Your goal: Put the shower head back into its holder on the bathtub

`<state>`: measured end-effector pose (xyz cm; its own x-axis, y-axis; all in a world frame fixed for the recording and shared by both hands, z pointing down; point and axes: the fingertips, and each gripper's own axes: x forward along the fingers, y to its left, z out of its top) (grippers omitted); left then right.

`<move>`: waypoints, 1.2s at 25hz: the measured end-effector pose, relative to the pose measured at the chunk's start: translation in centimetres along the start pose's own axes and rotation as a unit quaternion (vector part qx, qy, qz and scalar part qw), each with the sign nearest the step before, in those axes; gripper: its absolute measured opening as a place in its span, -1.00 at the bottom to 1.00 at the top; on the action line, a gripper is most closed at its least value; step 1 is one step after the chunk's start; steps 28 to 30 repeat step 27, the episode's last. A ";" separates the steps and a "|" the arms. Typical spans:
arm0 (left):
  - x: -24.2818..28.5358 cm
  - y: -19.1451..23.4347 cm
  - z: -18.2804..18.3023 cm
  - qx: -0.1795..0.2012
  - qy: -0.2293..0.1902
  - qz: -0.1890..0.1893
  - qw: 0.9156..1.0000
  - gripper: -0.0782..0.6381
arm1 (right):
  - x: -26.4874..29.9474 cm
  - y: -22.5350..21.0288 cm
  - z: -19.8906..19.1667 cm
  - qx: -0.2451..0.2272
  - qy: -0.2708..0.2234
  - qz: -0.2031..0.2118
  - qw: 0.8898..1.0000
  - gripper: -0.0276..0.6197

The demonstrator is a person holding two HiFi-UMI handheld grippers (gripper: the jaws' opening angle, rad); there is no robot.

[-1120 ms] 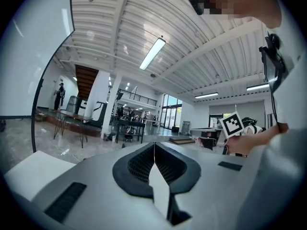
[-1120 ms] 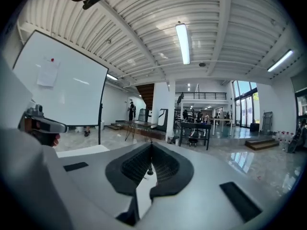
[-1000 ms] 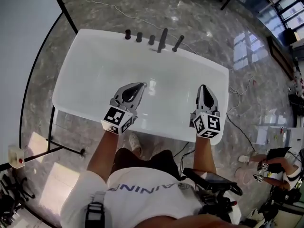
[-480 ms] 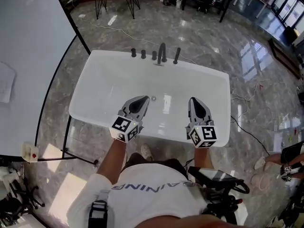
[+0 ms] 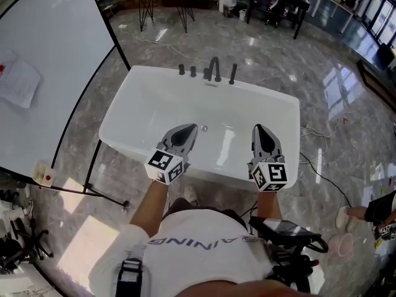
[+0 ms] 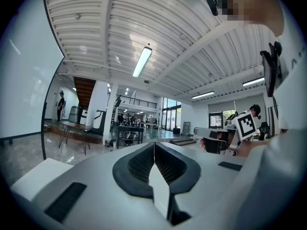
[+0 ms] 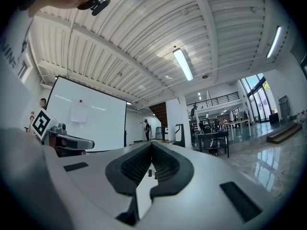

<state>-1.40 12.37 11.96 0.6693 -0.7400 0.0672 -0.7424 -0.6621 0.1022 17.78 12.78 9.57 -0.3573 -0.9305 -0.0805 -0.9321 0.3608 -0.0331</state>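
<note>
A polished grey marble floor (image 5: 322, 73) runs through an open hall and mirrors the windows. On it stands one glossy white bathtub (image 5: 117, 119), rectangular with rounded corners. Five dark fittings line its far rim: three stubby knobs, a curved spout (image 5: 213, 68) and, at the right end, the slim shower head (image 5: 232, 73), which stands upright in its holder. A large white screen (image 5: 55, 60) in a thin dark frame stands beside the tub's left side. A black cable (image 5: 315, 171) trails over the floor on the right. The left gripper (image 5: 190, 129) and right gripper (image 5: 260, 129) hover over the tub's near half, well apart from the fittings. Each has its ribbed black fingers (image 6: 139, 164) pressed together with nothing between them.
</note>
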 end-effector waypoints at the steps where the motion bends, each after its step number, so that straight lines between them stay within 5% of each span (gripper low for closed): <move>1: -0.4 -0.9 0.0 0.001 -0.001 0.001 1.000 -0.73 | -0.8 0.0 0.2 -0.002 -0.001 0.003 1.000 -0.88; 15: -3.5 -5.9 3.5 0.027 -0.023 -0.043 0.998 -0.73 | -5.9 2.0 4.9 -0.039 0.004 -0.023 0.999 -0.88; 30: -6.0 -0.5 4.8 0.013 -0.038 -0.055 0.998 -0.73 | -2.0 7.9 4.3 -0.059 0.027 -0.018 0.998 -0.88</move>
